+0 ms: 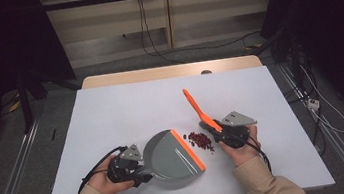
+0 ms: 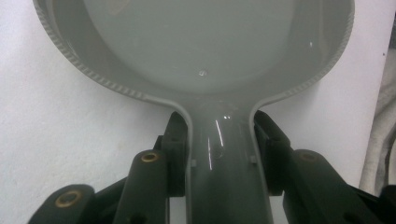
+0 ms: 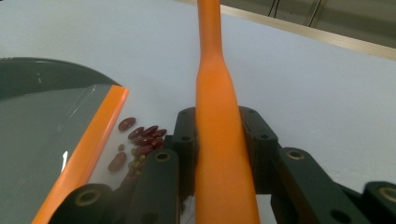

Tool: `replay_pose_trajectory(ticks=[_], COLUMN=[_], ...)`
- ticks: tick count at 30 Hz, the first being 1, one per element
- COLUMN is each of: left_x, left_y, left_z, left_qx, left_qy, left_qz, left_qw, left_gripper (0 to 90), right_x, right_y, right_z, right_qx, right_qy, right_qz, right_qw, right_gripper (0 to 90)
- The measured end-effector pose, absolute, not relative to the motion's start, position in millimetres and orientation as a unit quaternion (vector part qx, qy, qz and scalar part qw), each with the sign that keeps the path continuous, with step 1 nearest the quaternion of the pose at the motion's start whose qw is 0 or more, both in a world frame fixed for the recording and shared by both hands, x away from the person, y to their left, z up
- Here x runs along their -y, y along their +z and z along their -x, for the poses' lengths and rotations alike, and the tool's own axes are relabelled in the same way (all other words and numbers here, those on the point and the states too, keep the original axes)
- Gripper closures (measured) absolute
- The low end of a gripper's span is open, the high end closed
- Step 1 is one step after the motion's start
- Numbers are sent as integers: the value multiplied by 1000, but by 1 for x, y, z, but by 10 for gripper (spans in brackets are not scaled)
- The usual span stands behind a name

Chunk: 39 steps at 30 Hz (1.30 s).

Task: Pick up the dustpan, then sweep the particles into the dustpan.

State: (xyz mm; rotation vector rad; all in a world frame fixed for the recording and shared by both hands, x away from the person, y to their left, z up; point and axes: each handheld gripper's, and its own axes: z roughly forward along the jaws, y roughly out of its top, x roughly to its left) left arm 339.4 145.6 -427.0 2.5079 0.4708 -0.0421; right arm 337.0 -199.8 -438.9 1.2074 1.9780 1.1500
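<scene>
Your left tool (image 1: 142, 174) is clamped on the dustpan (image 1: 170, 157) handle, jaws on both flanks just behind the point where the handle flares into the pan. Your right tool (image 1: 222, 131) is closed on the brush (image 1: 196, 108) handle at its thick lower end; the thin end points up and away from you.

Dustpan: grey moulded plastic, glossy inside, ribbed rim (image 2: 70, 58), orange lip (image 3: 88, 144). You can judge it light and stiff but slick, so the narrow neck is the right hold and any twist will likely show there first. It lies flat on the white worktop (image 1: 112, 115), lip facing the beans.

Brush: smooth orange plastic, round and tapered. Likely rigid and light, and the taper could let it creep in the jaws under side load.

Beans (image 1: 201, 140): small, hard, dark red, with some paler ones, in a loose pile just beside the lip, not touching it. They will probably roll and scatter if struck fast.
</scene>
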Motion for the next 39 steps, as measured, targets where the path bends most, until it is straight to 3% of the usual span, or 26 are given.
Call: replay_pose_trajectory(ticks=[39], left_x=[-135], left_y=[-432], left_z=[-342], left_qx=[-192], left_qy=[-28], left_qz=[-937], left_qw=[289], left_gripper=[633], right_x=[165], right_y=[-442], right_z=[-327], right_qx=[-732], right_qy=[448], right_qz=[-442], right_qw=[263], right_gripper=[703])
